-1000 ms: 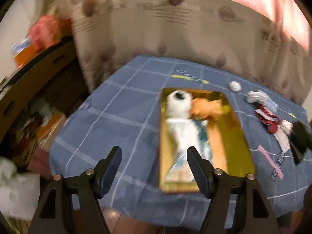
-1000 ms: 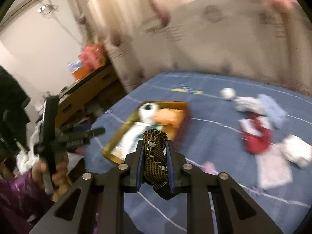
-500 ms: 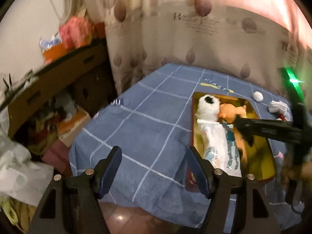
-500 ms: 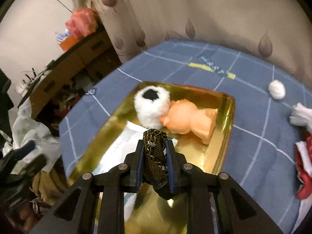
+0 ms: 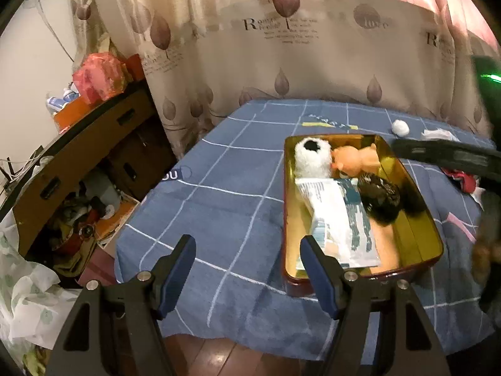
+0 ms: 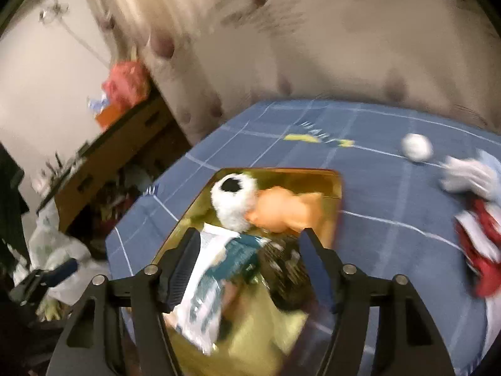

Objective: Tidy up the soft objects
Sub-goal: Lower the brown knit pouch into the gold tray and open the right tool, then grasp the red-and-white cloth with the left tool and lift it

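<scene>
A gold tray (image 5: 286, 206) (image 6: 275, 170) lies on the blue checked cloth. It holds a white plush with a black spot (image 5: 313, 159) (image 6: 233, 203), an orange plush (image 5: 357, 159) (image 6: 288, 210), a white and teal packet (image 5: 338, 219) (image 6: 216, 269) and a dark mesh bundle (image 5: 379, 199) (image 6: 281, 269). My right gripper (image 6: 250, 241) hangs just above the tray with its jaws opening. The mesh bundle lies loose below them, touching neither pad. My left gripper (image 5: 247, 247) stands open and empty over the cloth, left of the tray's near corner.
On the cloth right of the tray lie a white ball (image 5: 400, 127) (image 6: 418, 147), a white cloth (image 6: 466, 175) and a red cloth (image 6: 482, 244). Cardboard boxes full of clutter (image 5: 78, 156) stand off the table's left edge. A curtain (image 5: 281, 47) hangs behind.
My right gripper came down over the tray, opened and let go of the dark mesh bundle, which now lies in the tray. My left gripper swung left, so the tray sits further right.
</scene>
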Tool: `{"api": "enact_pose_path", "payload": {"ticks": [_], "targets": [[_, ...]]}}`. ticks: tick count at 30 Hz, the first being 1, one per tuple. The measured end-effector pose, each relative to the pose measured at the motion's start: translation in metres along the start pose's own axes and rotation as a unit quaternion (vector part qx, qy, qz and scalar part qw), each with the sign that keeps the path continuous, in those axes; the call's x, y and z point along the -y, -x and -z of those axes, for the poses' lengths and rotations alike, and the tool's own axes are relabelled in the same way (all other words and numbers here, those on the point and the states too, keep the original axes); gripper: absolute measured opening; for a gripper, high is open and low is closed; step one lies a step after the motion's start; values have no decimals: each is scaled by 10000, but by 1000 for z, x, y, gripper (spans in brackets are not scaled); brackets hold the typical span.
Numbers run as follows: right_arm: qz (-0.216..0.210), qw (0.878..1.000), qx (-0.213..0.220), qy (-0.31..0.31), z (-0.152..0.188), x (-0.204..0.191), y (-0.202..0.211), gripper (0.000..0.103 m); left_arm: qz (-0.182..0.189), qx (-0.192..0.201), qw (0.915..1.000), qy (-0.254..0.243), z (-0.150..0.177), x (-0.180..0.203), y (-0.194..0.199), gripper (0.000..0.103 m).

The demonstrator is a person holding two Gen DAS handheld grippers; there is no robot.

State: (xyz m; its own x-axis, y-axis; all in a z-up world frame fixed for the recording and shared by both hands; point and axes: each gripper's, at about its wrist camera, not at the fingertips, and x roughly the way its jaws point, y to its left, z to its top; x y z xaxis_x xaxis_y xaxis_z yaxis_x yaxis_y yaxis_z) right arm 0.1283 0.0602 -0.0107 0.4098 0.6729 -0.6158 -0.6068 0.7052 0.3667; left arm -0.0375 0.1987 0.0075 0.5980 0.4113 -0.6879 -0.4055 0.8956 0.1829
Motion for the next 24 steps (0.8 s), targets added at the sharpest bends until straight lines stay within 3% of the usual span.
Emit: {"api": "enact_pose_path", "payload": {"ticks": [5,8,12,14,16,18,21,24], "targets": [[943,9949,342,-93,46,42,74,73,320,-58,9994,-149,3,10,1,71],[1978,9798,293,-92,81,87,121,74,707,-94,9970,-289,6,21,5,71],[2738,9612,184,-276,104,140,170,74,1233,-119,9901,-666,8,46,15,71],[3033,9524,162,-256,111,161,188,78,1794,-283,9795,-866,5,65,21,71],[3352,9419,60,-227,117,182,199,79,2462,-502,9640,-875,-6,84,25,71],[3535,9349,-1,-305,120,205,207,79,2900,-780,9500,-856,-21,106,23,71],[3255,9417,106,-848,131,231,212,79,3359,-1207,9306,-809,-54,152,11,71],[3147,9468,129,-657,130,229,207,79,3718,-1562,9109,-873,-84,203,-8,71]]}}
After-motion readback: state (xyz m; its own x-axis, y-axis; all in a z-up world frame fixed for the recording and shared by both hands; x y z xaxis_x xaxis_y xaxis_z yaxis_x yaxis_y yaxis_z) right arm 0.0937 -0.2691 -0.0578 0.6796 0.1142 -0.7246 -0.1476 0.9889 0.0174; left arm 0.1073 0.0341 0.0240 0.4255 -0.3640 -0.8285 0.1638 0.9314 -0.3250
